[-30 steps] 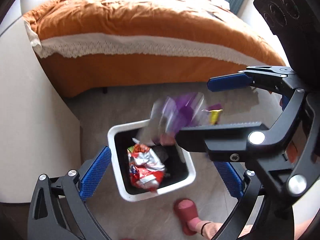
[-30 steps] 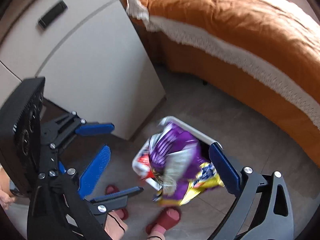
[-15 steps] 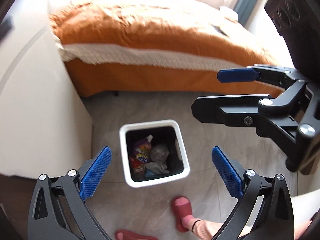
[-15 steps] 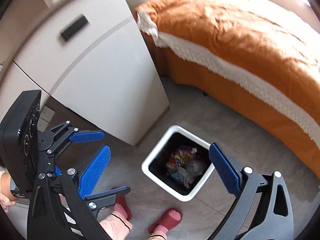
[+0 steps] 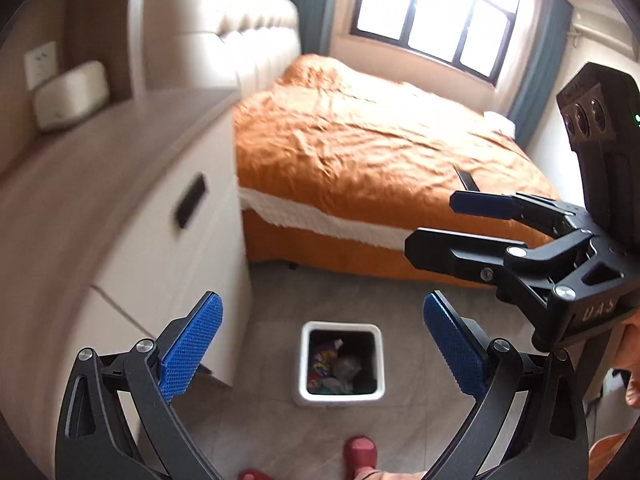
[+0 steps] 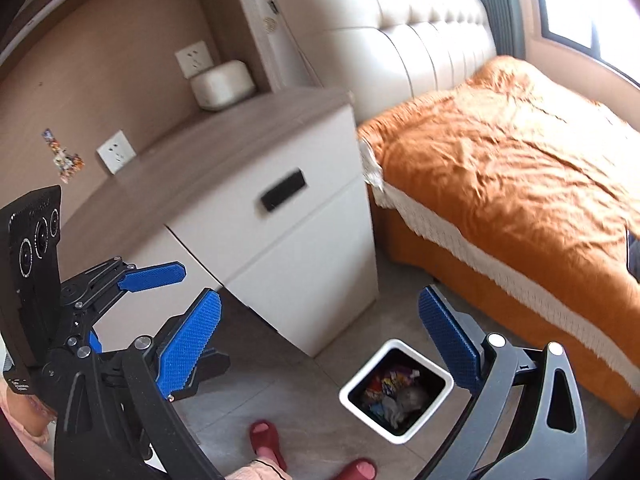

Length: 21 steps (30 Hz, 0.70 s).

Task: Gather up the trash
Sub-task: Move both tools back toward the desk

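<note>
Both grippers are hanging well above the floor with nothing between their blue pads: the left gripper [image 5: 322,350] is standing spread wide, and the right gripper [image 6: 320,338] is gaping just as wide, each one released and empty. The trash [image 6: 394,394] is sitting inside the white bin [image 5: 306,354] on the grey tiles, a heap of bright wrappers and crumpled grey paper (no single piece can be told apart at this size). Judging from that, the dropping step is looking done and the search for another piece is in hand; the next move is calling for a scan of the room, then a lowering of one open gripper onto whatever scrap turns up. No loose litter is showing on the floor, the orange bed [image 5: 372,152] or the cabinet top [image 6: 200,160], so the job may be nearing its end. The views are differing usefully: the left wrist camera is looking almost straight down into the bin and out to the window [image 5: 436,12], and is catching the right gripper from the side; the right wrist camera is showing the wall sockets [image 6: 194,58], a small colourful sticker [image 6: 62,158] on the wall and the cream box [image 6: 222,84] on the cabinet more plainly, plus both red slippers [image 6: 268,440] of the person.
</note>
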{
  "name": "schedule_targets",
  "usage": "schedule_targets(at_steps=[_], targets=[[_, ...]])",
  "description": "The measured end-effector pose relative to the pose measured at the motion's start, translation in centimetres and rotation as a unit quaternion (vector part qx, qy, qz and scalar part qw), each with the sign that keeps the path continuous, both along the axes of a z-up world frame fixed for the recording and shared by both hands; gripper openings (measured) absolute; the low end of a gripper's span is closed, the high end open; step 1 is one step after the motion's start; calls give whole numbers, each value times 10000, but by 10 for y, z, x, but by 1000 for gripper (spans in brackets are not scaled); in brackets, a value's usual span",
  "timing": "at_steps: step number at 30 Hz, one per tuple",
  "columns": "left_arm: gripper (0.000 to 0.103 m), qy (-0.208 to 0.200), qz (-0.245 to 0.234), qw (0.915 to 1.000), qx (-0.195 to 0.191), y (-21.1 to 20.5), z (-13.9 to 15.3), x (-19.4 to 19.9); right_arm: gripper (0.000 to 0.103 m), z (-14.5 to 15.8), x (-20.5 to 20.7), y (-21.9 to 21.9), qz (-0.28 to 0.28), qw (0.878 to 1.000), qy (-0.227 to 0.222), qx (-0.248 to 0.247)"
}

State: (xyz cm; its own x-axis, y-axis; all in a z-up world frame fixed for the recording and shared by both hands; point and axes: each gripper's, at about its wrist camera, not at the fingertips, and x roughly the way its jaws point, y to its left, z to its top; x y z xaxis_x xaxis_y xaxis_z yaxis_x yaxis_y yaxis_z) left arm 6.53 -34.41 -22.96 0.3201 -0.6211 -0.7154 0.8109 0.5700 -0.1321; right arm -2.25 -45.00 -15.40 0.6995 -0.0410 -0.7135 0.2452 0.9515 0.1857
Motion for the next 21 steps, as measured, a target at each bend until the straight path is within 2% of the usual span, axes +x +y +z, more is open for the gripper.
schedule_targets(at_steps=[7,13,21], targets=[[99,-212,728,9963,-405,63,69,17,98,70,30,59,470,9957,-728,-321],[99,-502,1370,9881,-489,129,112,35,98,105,68,108,974,9887,-1076,-374],[98,-732,2097,9736,-533,212,144,50,98,133,105,177,1634,9756,-1407,-415]])
